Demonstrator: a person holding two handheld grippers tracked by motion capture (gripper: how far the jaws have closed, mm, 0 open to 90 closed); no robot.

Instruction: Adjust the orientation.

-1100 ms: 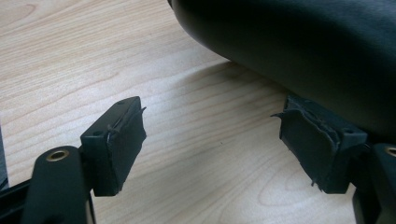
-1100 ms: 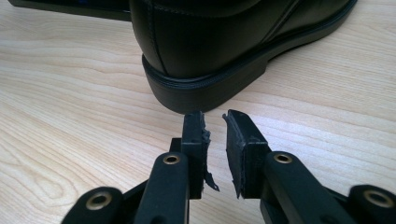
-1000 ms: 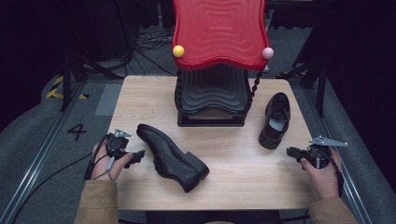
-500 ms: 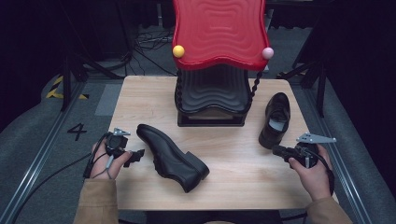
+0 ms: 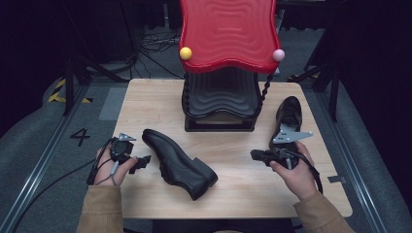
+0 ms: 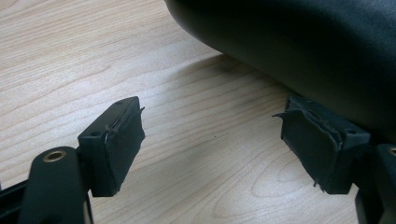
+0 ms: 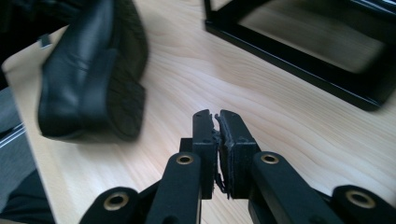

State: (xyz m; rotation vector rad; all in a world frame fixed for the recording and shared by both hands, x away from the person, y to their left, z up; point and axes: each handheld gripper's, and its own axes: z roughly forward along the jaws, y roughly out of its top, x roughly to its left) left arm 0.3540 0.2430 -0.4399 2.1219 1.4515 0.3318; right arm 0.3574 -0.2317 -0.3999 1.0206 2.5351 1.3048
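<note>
Wooden table (image 5: 233, 165) carries 2 black shoes. Left gripper (image 5: 138, 161) rests open, nearer shoe (image 5: 177, 162) just beside its tips, long axis running diagonally away toward the person's right. Right gripper (image 5: 257, 155), jaws just closed on nothing, has moved inward, now beside the second shoe (image 5: 287, 119).

The left claw (image 5: 141, 161) rests low with jaws spread wide; the right claw (image 5: 256, 155) has just been closing, pads together on nothing.
</note>
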